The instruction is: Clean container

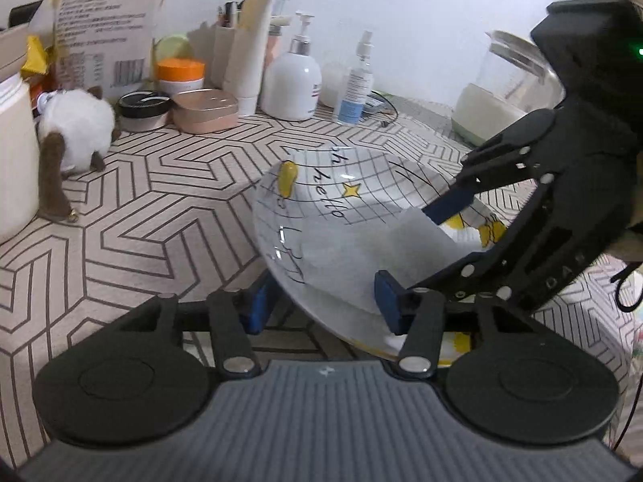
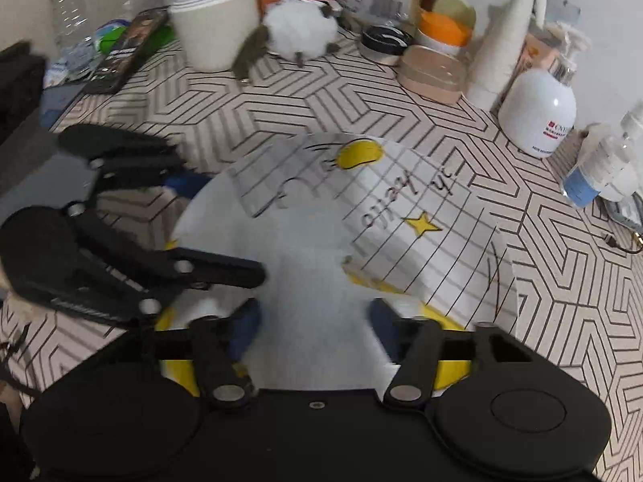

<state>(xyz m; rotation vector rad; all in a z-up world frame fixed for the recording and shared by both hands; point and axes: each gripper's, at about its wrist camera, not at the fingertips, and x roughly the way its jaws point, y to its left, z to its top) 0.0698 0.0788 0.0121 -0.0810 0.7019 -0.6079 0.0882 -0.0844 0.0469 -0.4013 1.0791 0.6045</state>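
on the left, left gripper (image 1: 321,301) fingers (image 1: 257,305) spread wide astride the tilted bowl (image 1: 321,201) rim, clamped on it, presumably to steady and angle it off the patterned desk (image 1: 160,209) for wiping. further right, right gripper (image 2: 313,329) closed on a white tissue (image 2: 313,281), pressed inside the bowl, likely scrubbing its inner face.

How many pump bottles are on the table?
1: the white pump bottle stands at the table's back edge, beside the spray bottle. Clutter may hide others.
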